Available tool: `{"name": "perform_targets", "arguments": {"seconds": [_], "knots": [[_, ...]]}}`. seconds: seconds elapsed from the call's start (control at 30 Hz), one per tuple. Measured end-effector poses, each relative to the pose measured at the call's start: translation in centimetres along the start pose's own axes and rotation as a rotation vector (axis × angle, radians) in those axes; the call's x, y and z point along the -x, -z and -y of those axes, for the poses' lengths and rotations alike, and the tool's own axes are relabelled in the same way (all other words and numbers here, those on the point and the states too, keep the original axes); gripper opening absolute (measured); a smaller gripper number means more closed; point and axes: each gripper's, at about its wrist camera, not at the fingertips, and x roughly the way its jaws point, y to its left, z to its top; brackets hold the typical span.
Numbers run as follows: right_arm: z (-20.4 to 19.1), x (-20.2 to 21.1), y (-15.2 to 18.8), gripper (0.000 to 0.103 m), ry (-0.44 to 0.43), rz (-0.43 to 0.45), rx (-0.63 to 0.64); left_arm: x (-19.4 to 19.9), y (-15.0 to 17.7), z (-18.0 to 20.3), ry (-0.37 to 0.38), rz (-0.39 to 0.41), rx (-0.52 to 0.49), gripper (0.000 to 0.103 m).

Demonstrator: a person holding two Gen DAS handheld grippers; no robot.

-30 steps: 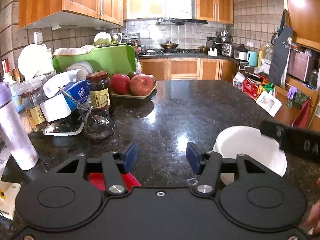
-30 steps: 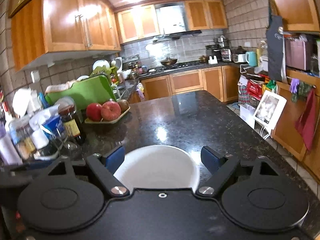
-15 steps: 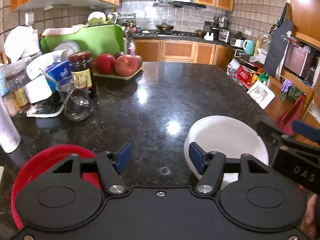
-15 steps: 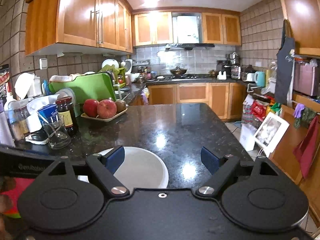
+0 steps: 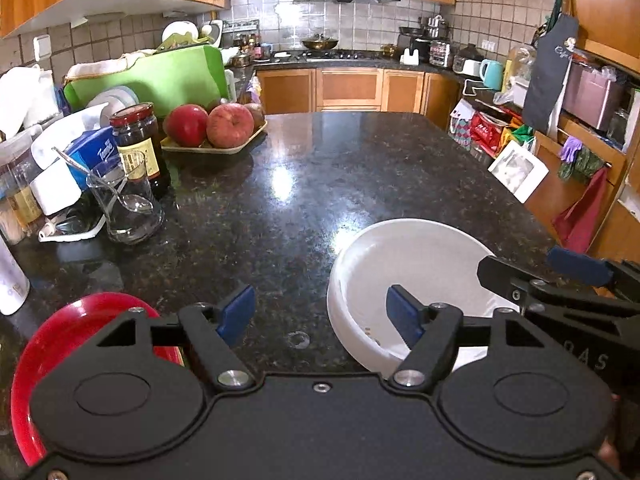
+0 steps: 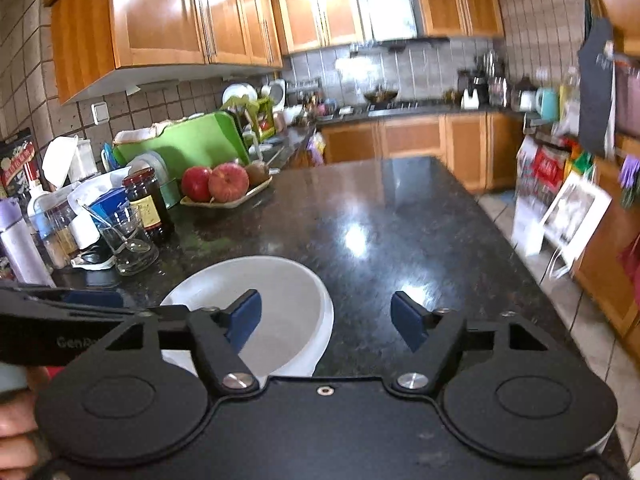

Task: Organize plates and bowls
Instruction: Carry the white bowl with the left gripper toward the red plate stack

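white bowl (image 5: 416, 276): sitting on the counter, round, smooth, glossy, deep-walled; left gripper's right pad showing in front of its near rim, right gripper's left pad showing over its inside in the right wrist view (image 6: 280, 300)
red plate (image 5: 60, 344): lying on the counter at near left, shiny, round, partly hidden under the left gripper body; well apart from the bowl
left gripper (image 5: 320, 314): jaws standing wide, just been opening; only bare counter showing between the pads
right gripper (image 6: 326, 316): jaws standing wide, just been closing a little; bowl's right rim showing between the pads, no pad pressing it
counter (image 5: 320, 184): dark speckled polished stone, reflecting ceiling lights; middle and far end lying bare
room: kitchen with wooden cabinets, tiled walls, stove along the far wall
clutter at left: glass with spoon (image 5: 126, 208), dark jar (image 5: 138, 140), tray of apples (image 5: 212, 128), green cutting board (image 5: 160, 78); all sitting well apart from the bowl, nothing crowding it
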Motion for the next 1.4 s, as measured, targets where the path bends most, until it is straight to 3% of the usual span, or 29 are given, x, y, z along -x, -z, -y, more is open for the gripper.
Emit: {"name": "perform_targets", "arguments": {"seconds": [0.3, 0.37, 0.5, 0.8, 0.97, 1.2, 1.4], "knots": [[-0.1, -2.0, -0.2, 0.066, -0.039, -0.093, 0.059, -1.4, -0.5, 0.6, -0.038, -0.061, 0.033, 0.069], [0.0, -2.3, -0.2, 0.058, -0.038, -0.107, 0.052, -1.7, -0.5, 0.6, -0.043, -0.073, 0.041, 0.067], [0.5, -2.9, -0.3, 0.055, -0.068, -0.145, 0.029, -1.8, -0.5, 1.0, -0.055, -0.085, 0.046, 0.067], [0.3, -3.3, -0.2, 0.043, -0.084, -0.168, 0.071, -2.3, -0.6, 2.0, -0.081, -0.114, 0.038, 0.059], [0.1, -3.7, 0.0, 0.031, -0.105, -0.190, 0.095, -2.5, -0.7, 2.2, -0.100, -0.112, 0.040, 0.058], [0.2, -3.7, -0.1, 0.027, -0.128, -0.188, 0.098, -2.8, -0.6, 2.6, -0.105, -0.123, 0.038, 0.050], [0.5, -3.4, -0.1, 0.023, -0.146, -0.181, 0.103, -2.8, -0.4, 2.7, -0.097, -0.116, 0.041, 0.050]]}}
